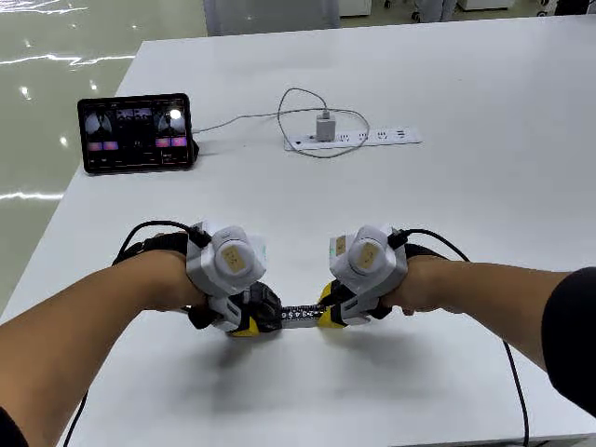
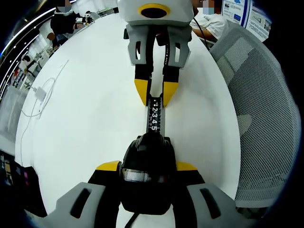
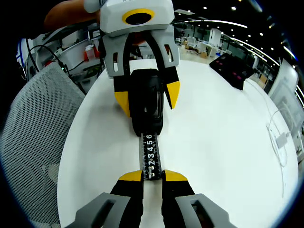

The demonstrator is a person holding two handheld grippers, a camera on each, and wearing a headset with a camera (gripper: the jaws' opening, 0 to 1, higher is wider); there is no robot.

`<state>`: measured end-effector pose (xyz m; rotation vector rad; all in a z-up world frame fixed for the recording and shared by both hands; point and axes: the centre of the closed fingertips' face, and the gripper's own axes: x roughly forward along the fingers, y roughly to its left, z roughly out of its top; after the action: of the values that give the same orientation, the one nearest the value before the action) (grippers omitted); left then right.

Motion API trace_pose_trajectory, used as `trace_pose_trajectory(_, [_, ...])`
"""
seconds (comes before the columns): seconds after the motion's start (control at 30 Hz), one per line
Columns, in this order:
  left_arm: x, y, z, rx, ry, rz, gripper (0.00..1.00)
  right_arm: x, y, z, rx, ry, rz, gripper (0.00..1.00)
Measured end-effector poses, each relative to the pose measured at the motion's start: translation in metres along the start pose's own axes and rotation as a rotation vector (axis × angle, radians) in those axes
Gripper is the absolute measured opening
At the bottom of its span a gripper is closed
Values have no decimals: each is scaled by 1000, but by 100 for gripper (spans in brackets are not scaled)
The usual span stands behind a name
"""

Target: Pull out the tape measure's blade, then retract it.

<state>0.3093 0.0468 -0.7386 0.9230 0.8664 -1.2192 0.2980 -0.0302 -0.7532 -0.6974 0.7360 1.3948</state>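
Observation:
A black tape measure body sits low on the white table near its front edge, with my left gripper shut around it. In the left gripper view the body rests between my yellow-tipped jaws. A short length of blade with black numerals runs out to my right gripper, which is shut on the blade's end. The right gripper view has the blade pinched in my right gripper, and the body straight ahead. The two grippers face each other, a few centimetres apart.
A tablet with a lit screen stands at the back left. A white power strip with a charger and looping cable lies behind the grippers. A grey mesh chair is beside the table's edge.

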Motion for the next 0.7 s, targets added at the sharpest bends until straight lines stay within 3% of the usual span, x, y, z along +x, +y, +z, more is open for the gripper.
trace_pose_trajectory(0.7, [0, 1, 0, -5, -2, 3, 36, -9, -1, -18, 6, 18, -4, 10])
